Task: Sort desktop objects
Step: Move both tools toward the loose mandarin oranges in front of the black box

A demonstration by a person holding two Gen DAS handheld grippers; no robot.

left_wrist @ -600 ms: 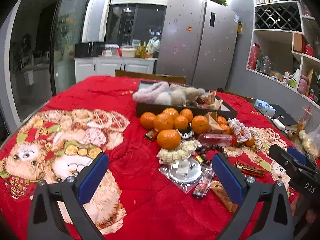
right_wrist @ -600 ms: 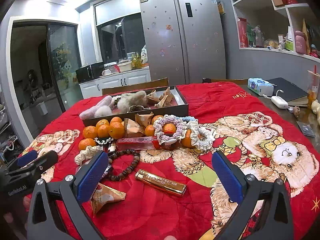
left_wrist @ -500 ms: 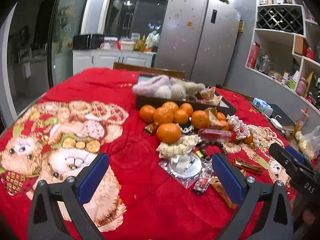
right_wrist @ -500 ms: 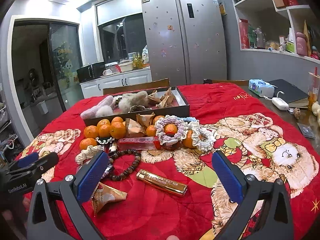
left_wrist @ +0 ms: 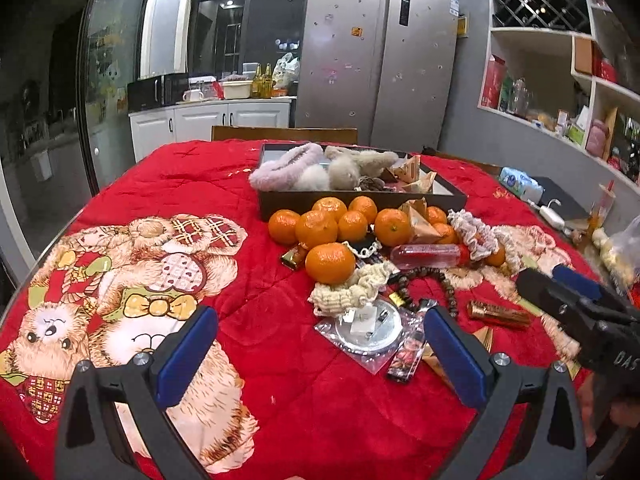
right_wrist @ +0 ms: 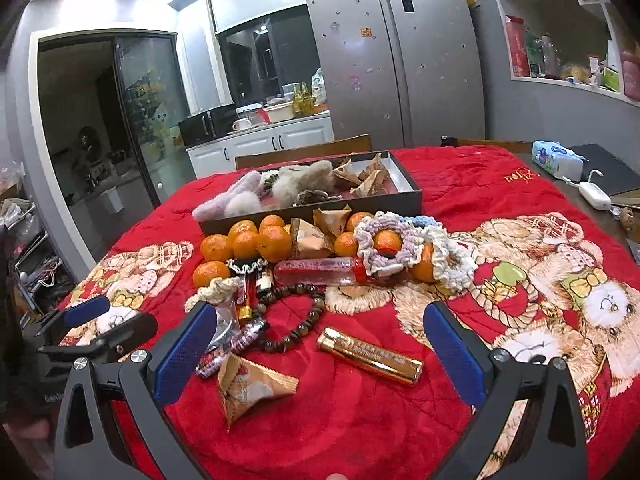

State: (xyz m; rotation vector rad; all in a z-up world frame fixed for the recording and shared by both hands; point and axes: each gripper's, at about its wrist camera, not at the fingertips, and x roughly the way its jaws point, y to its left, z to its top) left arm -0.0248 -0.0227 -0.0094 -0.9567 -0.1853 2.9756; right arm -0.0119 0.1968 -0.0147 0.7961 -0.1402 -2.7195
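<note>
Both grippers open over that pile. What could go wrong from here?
1. The mandarins are heaped loose against the black box; nudging one could send others rolling.
2. The bead bracelet lies tangled with small tubes; lifting it may drag them.
3. The gold tube is glossy and round; the fingers might slip.

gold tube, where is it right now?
In the right wrist view, the gold tube lies on the red cloth between the open fingers, right of the bead bracelet.

Gold tube (left_wrist: 498,314) partly hidden behind right gripper (left_wrist: 576,304); print on tube illegible. Plastic bag (left_wrist: 624,250) cut off at frame edge.
</note>
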